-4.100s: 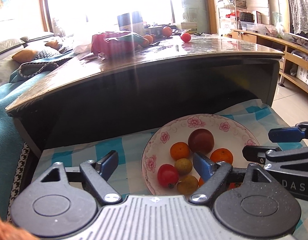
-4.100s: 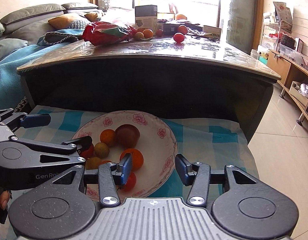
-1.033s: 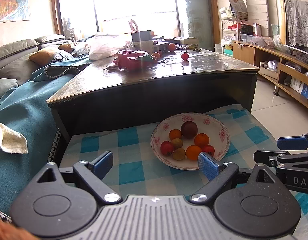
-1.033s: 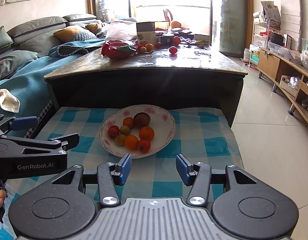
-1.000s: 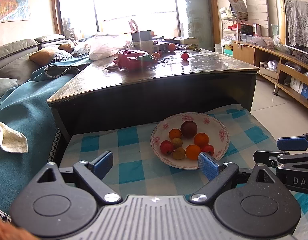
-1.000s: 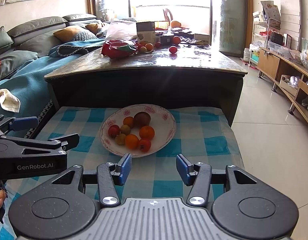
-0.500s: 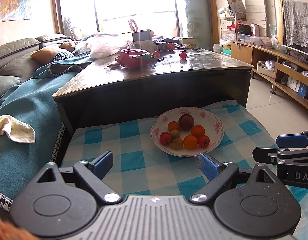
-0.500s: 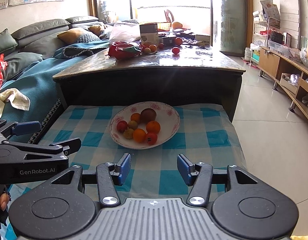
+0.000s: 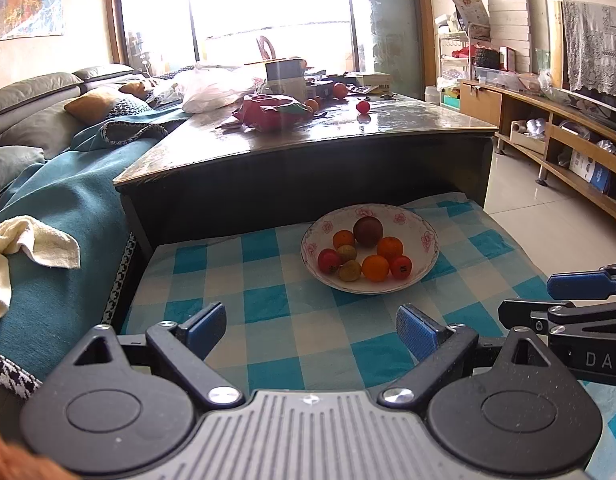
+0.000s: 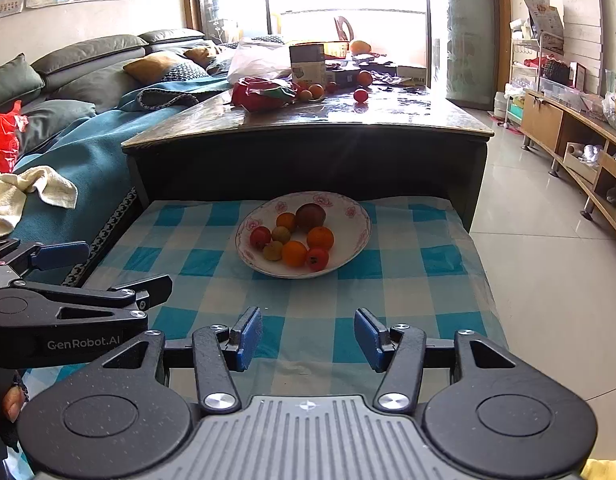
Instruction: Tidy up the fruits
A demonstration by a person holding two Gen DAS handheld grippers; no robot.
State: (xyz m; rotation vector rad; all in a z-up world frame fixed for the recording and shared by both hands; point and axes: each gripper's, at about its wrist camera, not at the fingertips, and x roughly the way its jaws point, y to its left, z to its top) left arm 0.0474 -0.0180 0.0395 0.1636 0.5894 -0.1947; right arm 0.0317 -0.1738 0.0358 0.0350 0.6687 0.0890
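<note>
Beyond a dark coffee table [image 10: 308,152], on a blue checked cloth [image 10: 228,272], a floral plate [image 10: 355,236] piled with fruits [image 10: 294,240], well ahead of the left gripper [image 9: 309,330] and right gripper [image 10: 308,338], both spread wide and gripping nothing.

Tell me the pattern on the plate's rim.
Pink flowers on white around the plate rim, clearest in the right wrist view.
</note>
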